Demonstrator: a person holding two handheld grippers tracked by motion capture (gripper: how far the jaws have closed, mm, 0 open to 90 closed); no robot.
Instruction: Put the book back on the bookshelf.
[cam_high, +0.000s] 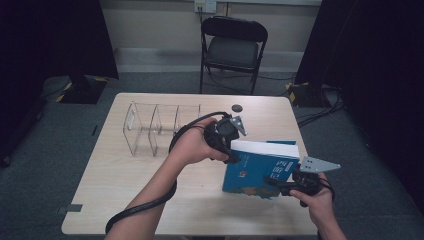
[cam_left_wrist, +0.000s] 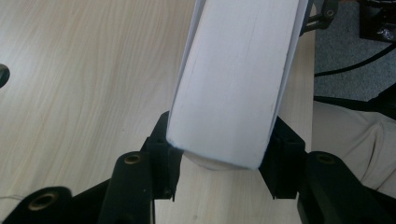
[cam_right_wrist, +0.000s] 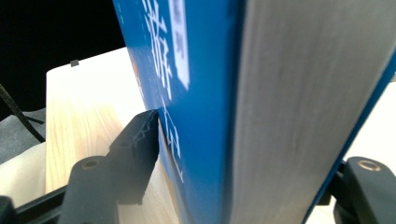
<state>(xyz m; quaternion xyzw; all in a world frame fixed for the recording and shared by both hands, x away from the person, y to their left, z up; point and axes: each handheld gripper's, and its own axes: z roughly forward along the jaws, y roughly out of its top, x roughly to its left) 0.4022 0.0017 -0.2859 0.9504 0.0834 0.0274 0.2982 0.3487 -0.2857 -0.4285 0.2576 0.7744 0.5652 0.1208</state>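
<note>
A thick blue book (cam_high: 260, 167) stands upright on the wooden table (cam_high: 125, 200), its white page edge facing up. My left gripper (cam_high: 233, 150) comes from the left and is shut on the book's upper left corner. In the left gripper view the white page block (cam_left_wrist: 233, 79) sits between the two black pads (cam_left_wrist: 161, 158), which press on both sides. My right gripper (cam_high: 274, 183) is at the book's lower right. There the blue cover (cam_right_wrist: 196, 93) stands between its jaws; one fingertip (cam_right_wrist: 140, 140) lies close beside the cover, and the gripper (cam_right_wrist: 252, 154) is open around the book.
A clear acrylic file rack (cam_high: 155, 127) stands at the table's back left, just behind my left hand. A small dark round object (cam_high: 237, 107) lies near the far edge. A black folding chair (cam_high: 232, 45) stands beyond the table. A thick black cable (cam_high: 145, 205) trails over the front left.
</note>
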